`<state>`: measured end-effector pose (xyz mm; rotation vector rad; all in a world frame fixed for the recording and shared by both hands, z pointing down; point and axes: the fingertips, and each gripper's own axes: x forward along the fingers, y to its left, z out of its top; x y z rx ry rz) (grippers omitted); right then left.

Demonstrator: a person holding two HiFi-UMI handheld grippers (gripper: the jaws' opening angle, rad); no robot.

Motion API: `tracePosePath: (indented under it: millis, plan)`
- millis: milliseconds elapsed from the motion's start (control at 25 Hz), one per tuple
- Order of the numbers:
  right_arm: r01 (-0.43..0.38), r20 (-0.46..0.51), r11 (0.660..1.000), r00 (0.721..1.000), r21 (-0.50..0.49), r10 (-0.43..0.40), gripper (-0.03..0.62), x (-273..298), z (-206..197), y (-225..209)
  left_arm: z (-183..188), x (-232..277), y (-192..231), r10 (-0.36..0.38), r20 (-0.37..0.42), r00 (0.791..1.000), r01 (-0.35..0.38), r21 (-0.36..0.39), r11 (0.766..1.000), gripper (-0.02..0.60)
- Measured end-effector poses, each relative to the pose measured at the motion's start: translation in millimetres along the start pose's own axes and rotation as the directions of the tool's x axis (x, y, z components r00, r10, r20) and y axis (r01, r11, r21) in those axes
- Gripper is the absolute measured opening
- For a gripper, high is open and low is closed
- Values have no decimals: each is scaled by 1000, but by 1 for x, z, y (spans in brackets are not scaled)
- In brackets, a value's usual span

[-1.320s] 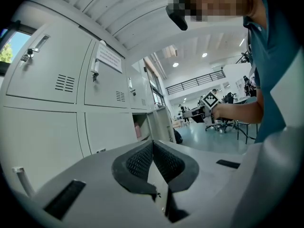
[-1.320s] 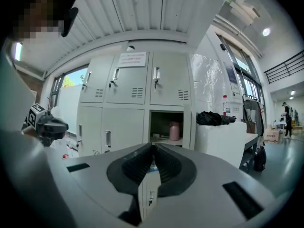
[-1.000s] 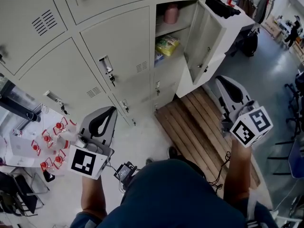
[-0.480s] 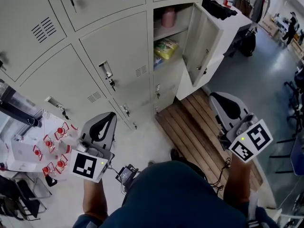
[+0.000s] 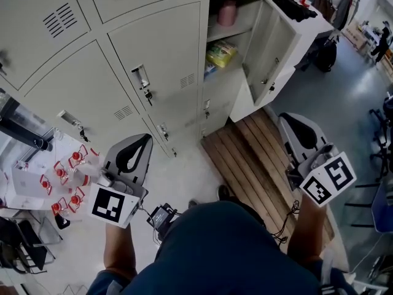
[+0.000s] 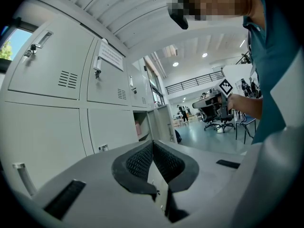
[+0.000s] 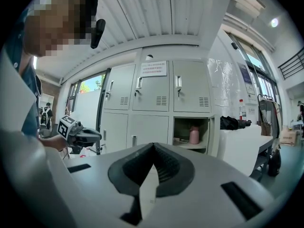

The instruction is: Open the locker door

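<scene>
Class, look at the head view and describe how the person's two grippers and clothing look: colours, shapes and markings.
Both the left gripper and the right gripper have pale grey, rounded shells with black ribbed lining round the jaws. Each carries a white cube printed with black square markers. The person wears a dark teal top with short sleeves.

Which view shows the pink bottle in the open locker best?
The right gripper view: the pink bottle stands upright on the shelf, seen side-on. The head view shows it steeply from above; the left gripper view shows only a pink sliver.
</scene>
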<state>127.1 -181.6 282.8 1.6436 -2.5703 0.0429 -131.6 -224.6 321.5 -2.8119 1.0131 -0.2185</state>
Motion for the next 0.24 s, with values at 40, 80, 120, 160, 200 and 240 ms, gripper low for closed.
tracePosePath:
  millis: [40,80,120,160,200,240]
  plan:
    - [1,-1,1000,1000,0,-1,35,1,-1,0,-1,0,1,1,-1,1000,-1,0,1000,17]
    - [2,-2,1000,1000,1,-2,35,2,-1,-1,-2,0,2,1,-1,1000,-1,0,1000,17]
    - [4,-2,1000,1000,1,-4,35,3,-2,-1,-2,1,3,1,1,1000,-1,0,1000,17]
    - [6,-2,1000,1000,1,-6,35,5,-3,-2,-3,2,4,1,3,1000,-1,0,1000,17]
    - [7,-2,1000,1000,1,-7,35,6,-3,-3,-3,3,5,0,4,1000,0,2,1000,17]
    - [9,-2,1000,1000,1,-9,35,7,-4,-4,-4,3,6,0,5,1000,0,3,1000,17]
